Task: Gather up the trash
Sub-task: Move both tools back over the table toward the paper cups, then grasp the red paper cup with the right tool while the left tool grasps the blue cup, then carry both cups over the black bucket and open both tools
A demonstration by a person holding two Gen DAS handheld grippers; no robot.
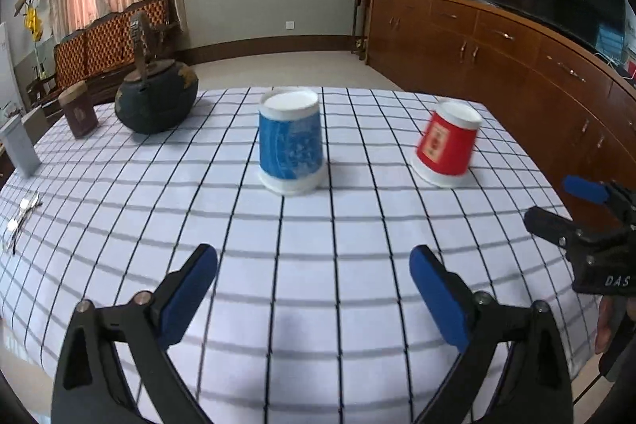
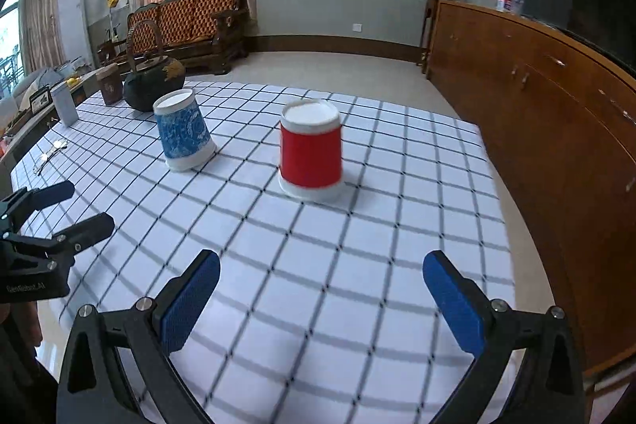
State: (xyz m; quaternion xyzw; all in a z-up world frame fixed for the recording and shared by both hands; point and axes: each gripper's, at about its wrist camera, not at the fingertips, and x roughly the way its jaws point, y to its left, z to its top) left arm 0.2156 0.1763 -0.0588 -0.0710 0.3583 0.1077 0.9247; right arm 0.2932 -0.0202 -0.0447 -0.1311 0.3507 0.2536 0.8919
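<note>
A blue paper cup (image 1: 291, 142) stands upside down on the checked tablecloth (image 1: 318, 237), straight ahead of my left gripper (image 1: 314, 265), which is open and empty, a good way short of it. A red paper cup (image 1: 447, 146) stands upside down to its right. In the right wrist view the red cup (image 2: 311, 155) is ahead of my right gripper (image 2: 322, 271), also open and empty, with the blue cup (image 2: 183, 136) farther left. Each gripper shows at the edge of the other's view: the right gripper (image 1: 572, 209), the left gripper (image 2: 75, 209).
A dark iron kettle (image 1: 156, 98), a brown tin (image 1: 78, 111) and a grey box (image 1: 19, 150) stand at the table's far left. Glasses (image 1: 20, 221) lie near the left edge. A wooden sideboard (image 1: 516, 58) runs along the right; a sofa (image 2: 187, 22) is behind.
</note>
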